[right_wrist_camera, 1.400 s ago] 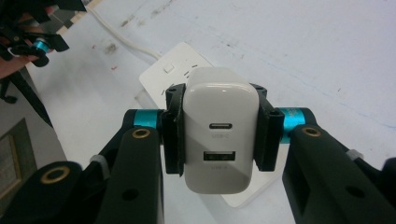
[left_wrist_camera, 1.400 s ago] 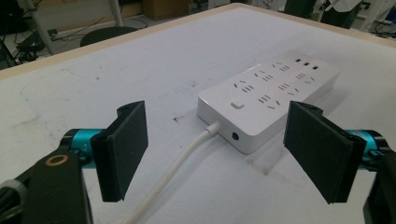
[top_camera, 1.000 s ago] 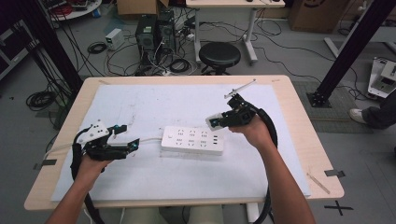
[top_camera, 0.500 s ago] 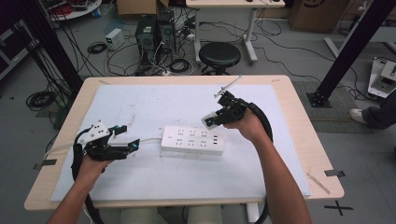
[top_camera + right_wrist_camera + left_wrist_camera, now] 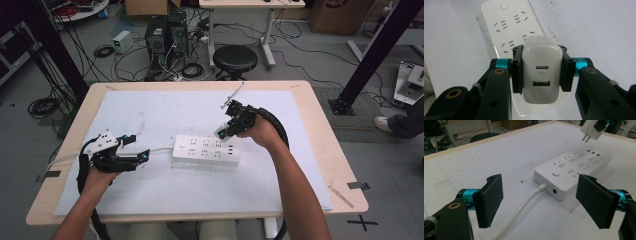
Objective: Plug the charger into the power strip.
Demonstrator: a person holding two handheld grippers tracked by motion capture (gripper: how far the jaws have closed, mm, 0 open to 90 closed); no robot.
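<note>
**Above the power strip, charger clamped and poised**

Between the right gripper's (image 5: 541,75) black jaws sits a white USB charger (image 5: 541,72), clamped across its two flat sides, its port face turned toward the gripper's own camera and its two prongs pointing down at the power strip (image 5: 206,150). From the left gripper view the charger (image 5: 592,129) hangs in the air just above the far end of the strip, not yet touching it. It looks a light, rigid plastic block with smooth, glossy walls, so I would judge it apt to twist or slip if squeezed near a rounded corner; the present hold, square on the broad sides, seems the sound one. The prongs are thin metal and would want to go in straight.

The strip itself lies flat on the white mat (image 5: 150,110), light enough, I think, to skate when pushed on. Its white cord (image 5: 524,207) runs out toward the left gripper (image 5: 540,202), whose jaws stand apart on either side of that cord, pressing on nothing.

No bins, trays or other containers stand on the table (image 5: 330,150).
</note>
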